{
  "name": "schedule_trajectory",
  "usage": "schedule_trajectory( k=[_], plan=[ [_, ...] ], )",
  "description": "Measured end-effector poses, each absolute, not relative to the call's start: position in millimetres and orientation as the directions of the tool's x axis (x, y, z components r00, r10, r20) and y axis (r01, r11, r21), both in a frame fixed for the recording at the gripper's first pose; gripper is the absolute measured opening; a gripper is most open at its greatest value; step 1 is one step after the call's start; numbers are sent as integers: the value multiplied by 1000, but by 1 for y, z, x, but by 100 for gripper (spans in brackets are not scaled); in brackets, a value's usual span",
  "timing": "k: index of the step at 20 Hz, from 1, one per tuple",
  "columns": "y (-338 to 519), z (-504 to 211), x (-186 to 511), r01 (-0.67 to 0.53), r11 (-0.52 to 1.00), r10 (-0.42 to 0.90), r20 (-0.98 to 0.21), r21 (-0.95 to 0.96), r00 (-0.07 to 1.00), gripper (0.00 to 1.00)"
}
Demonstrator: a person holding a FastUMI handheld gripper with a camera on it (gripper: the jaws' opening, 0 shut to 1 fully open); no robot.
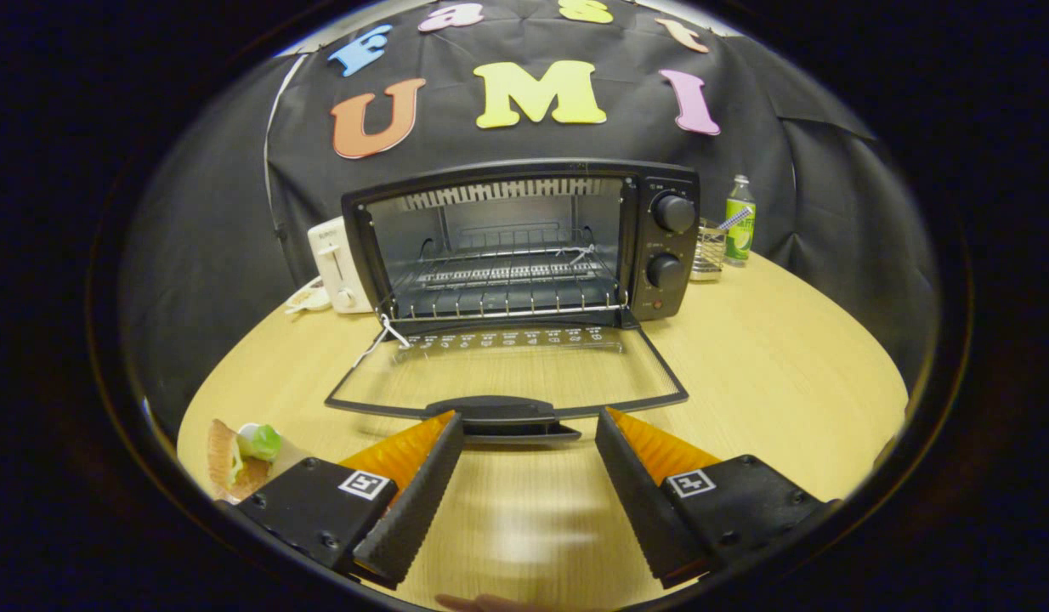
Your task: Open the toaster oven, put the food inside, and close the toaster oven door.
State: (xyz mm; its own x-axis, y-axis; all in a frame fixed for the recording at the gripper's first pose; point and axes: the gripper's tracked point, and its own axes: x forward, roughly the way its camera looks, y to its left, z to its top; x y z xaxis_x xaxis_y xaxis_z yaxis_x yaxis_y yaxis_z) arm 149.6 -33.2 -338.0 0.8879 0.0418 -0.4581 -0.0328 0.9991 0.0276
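Hovering with its fingers spread apart and holding nothing, the gripper (529, 433) faces the toaster oven (524, 246), whose door (507, 374) lies open flat just ahead. The food (240, 455) rests on the table (771, 374), near and left of the left finger.

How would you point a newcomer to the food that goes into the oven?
Start at the black toaster oven, its glass door folded down onto the wooden table. The food lies beside the open gripper, outside one finger. It is a sandwich-like piece with a green filling, unlike the white toaster behind.
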Motion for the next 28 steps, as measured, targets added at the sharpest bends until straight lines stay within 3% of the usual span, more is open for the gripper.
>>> schedule_trajectory(
  k=[5,9,12,16,23,27,28],
  plan=[
    [-8,-315,129,-146,971,225,-514,190,828,100],
    [41,-301,93,-269,851,505,-564,451,653,99],
    [68,-299,66,-316,768,635,-593,557,495,96],
    [86,-307,48,-325,707,707,-619,628,342,94],
    [111,-317,42,-332,685,724,-656,649,212,87],
    [119,-327,33,-329,695,708,-689,639,156,79],
    [120,-329,31,-323,697,705,-694,640,147,70]
  ],
)
